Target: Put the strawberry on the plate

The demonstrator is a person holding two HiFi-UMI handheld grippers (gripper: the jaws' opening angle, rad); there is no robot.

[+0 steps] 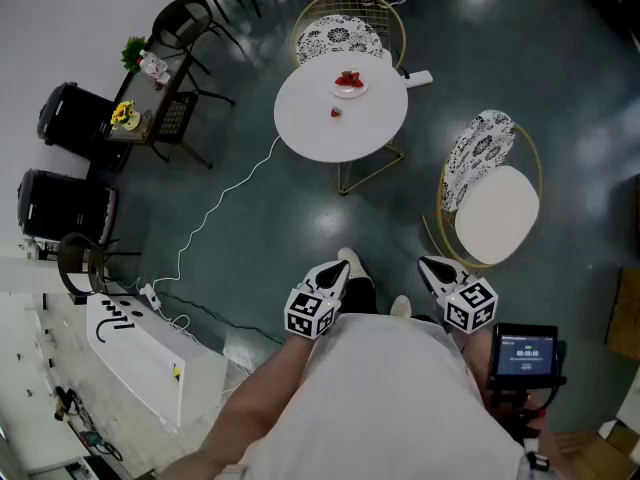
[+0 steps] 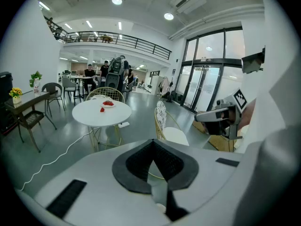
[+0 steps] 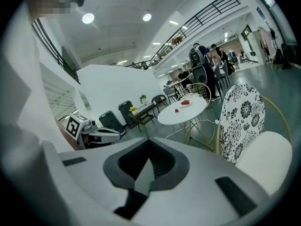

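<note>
Both the left gripper (image 1: pixel 335 274) and right gripper (image 1: pixel 438 268) we are holding with fingers together, empty, well apart from the strawberry (image 1: pixel 336 113) lying near the plate (image 1: pixel 350 94) on the desk (image 1: pixel 340 140).

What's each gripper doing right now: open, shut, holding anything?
Left gripper: closed, holding nothing.
Right gripper: closed, holding nothing.
</note>
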